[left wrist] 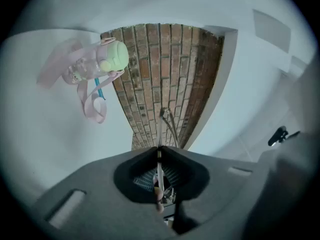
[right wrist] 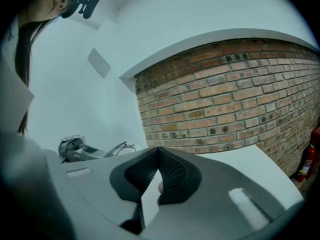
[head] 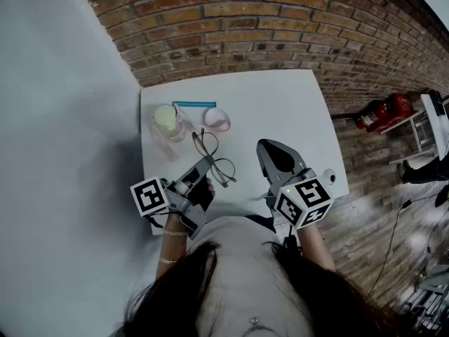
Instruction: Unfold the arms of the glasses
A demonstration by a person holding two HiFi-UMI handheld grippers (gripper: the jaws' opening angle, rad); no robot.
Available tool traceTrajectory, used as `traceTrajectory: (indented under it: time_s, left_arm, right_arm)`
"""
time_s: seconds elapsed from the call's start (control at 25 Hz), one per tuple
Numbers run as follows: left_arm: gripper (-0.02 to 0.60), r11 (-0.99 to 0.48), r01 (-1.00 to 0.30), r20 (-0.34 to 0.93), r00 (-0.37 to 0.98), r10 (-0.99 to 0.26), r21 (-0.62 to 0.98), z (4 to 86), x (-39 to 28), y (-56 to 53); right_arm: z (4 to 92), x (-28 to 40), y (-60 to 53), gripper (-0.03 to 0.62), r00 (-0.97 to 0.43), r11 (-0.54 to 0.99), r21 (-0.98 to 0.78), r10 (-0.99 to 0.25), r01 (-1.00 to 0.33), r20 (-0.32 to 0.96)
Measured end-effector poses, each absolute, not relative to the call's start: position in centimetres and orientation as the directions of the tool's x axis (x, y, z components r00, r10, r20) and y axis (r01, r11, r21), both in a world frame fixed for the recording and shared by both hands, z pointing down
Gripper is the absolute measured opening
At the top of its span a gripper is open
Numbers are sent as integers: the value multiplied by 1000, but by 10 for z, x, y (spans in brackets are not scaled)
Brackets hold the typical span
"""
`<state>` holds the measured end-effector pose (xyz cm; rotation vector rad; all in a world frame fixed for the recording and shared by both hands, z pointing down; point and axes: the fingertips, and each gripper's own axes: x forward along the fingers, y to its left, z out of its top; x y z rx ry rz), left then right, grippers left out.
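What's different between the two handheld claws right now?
The left claw is clamped on a thin arm of the glasses; the right claw is closed on nothing. The left claw reaches the glasses, while the right claw sits apart from them. Both claws are closed.

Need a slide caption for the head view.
Left hand-held gripper pinches thin wire-framed glasses over white table; right hand-held gripper shut, empty.

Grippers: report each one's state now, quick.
Left gripper: shut on the glasses.
Right gripper: shut, nothing between the jaws.
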<state>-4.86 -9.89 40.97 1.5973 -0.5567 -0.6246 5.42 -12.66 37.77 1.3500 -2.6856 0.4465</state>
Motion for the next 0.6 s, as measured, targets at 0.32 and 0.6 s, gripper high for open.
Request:
traceTrajectory:
  time_s: [0.32,0.6]
  left_arm:
    - [21,-113,6,-81,733,-675,994,411,-49,-100]
    - [21,-101,15,-80,727,-682,995,414,-52,-102]
  right_arm:
    - [370,56,-127,5,-615,569,-253,-771,-782,165]
    - [364,50,-125,5,-644,602,-250,-752,-758,143]
